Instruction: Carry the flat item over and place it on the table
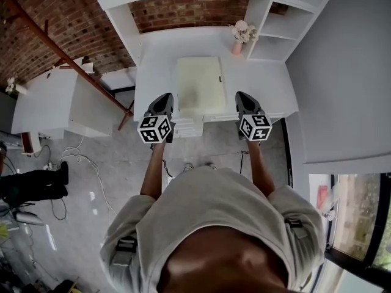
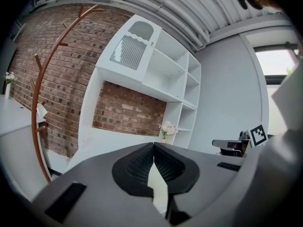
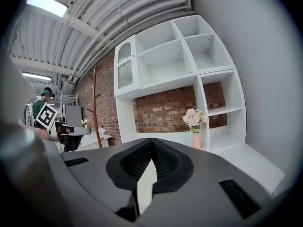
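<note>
Flat cream panel (image 1: pixel 197 84) lying on white worktop (image 1: pixel 156 54), centred, near edge close to the front rim. Left gripper (image 1: pixel 164 99) just beside panel's front-left corner, right gripper (image 1: pixel 243 96) just beside front-right corner; contact with panel not discernible. Both grippers with jaws pressed together at the tips, nothing pinched between. Pink vase of pale flowers (image 1: pixel 239 38) at back right of worktop, well apart from panel. Brown coat stand (image 1: pixel 61 47) left of worktop, against brick wall (image 1: pixel 36 17).

Grey short-sleeved shirt (image 1: pixel 226 206); dark left gripper (image 1: pixel 164 99) and right gripper (image 1: pixel 243 96), black-and-white marker cubes (image 1: pixel 154 129).
</note>
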A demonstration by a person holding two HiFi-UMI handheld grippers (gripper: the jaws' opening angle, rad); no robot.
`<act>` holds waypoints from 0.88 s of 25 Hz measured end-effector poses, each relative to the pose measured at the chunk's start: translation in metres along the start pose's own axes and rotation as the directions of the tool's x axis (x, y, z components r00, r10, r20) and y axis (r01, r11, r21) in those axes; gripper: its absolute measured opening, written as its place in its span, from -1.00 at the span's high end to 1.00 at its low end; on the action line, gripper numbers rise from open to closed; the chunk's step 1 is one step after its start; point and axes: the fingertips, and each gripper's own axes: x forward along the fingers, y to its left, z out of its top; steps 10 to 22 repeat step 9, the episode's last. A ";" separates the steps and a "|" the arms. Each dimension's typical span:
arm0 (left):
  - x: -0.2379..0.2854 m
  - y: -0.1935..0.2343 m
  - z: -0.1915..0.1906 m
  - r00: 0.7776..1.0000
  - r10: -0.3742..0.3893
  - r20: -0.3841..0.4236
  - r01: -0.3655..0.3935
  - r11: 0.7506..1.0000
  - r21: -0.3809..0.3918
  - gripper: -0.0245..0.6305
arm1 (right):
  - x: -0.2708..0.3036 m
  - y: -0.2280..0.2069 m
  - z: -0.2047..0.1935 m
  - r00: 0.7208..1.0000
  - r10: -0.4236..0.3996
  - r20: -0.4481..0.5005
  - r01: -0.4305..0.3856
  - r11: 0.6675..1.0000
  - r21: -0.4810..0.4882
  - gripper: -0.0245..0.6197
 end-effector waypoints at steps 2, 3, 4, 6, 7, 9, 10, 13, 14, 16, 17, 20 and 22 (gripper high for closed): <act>0.001 -0.001 -0.001 1.000 0.001 -0.001 -0.001 1.000 0.000 0.87 | 0.000 0.000 0.001 1.000 0.000 0.001 0.000 1.000 0.001 0.84; 0.002 -0.001 -0.001 1.000 0.001 -0.002 -0.001 1.000 -0.001 0.87 | 0.001 -0.001 0.002 1.000 0.001 0.001 -0.001 1.000 -0.001 0.84; 0.003 -0.002 -0.002 1.000 0.001 -0.003 -0.001 1.000 -0.002 0.87 | 0.001 -0.001 0.002 1.000 0.002 0.001 -0.002 1.000 -0.003 0.84; 0.004 -0.002 -0.004 1.000 0.000 -0.006 0.000 1.000 -0.005 0.87 | 0.002 -0.002 0.003 1.000 0.003 0.001 -0.003 1.000 -0.004 0.84; 0.005 -0.003 -0.005 1.000 0.000 -0.007 0.000 1.000 -0.006 0.87 | 0.002 -0.003 0.003 1.000 0.003 0.002 -0.003 1.000 -0.003 0.84; 0.006 -0.003 -0.006 1.000 -0.001 -0.010 0.001 1.000 -0.007 0.87 | 0.003 -0.004 0.003 1.000 0.004 0.003 -0.004 1.000 -0.001 0.84; 0.006 -0.003 -0.006 1.000 -0.001 -0.010 0.001 1.000 -0.007 0.87 | 0.003 -0.004 0.003 1.000 0.004 0.003 -0.004 1.000 -0.001 0.84; 0.006 -0.003 -0.006 1.000 -0.001 -0.010 0.001 1.000 -0.007 0.87 | 0.003 -0.004 0.003 1.000 0.004 0.003 -0.004 1.000 -0.001 0.84; 0.006 -0.003 -0.006 1.000 -0.001 -0.010 0.001 1.000 -0.007 0.87 | 0.003 -0.004 0.003 1.000 0.004 0.003 -0.004 1.000 -0.001 0.84; 0.006 -0.003 -0.006 1.000 -0.001 -0.010 0.001 1.000 -0.007 0.87 | 0.003 -0.004 0.003 1.000 0.004 0.003 -0.004 1.000 -0.001 0.84; 0.006 -0.003 -0.006 1.000 -0.001 -0.010 0.001 1.000 -0.007 0.87 | 0.003 -0.004 0.003 1.000 0.004 0.003 -0.004 1.000 -0.001 0.84; 0.006 -0.003 -0.006 1.000 -0.001 -0.010 0.001 1.000 -0.007 0.87 | 0.003 -0.004 0.003 1.000 0.004 0.003 -0.004 1.000 -0.001 0.84; 0.006 -0.003 -0.006 1.000 -0.001 -0.010 0.001 1.000 -0.007 0.87 | 0.003 -0.004 0.003 1.000 0.004 0.003 -0.004 1.000 -0.001 0.84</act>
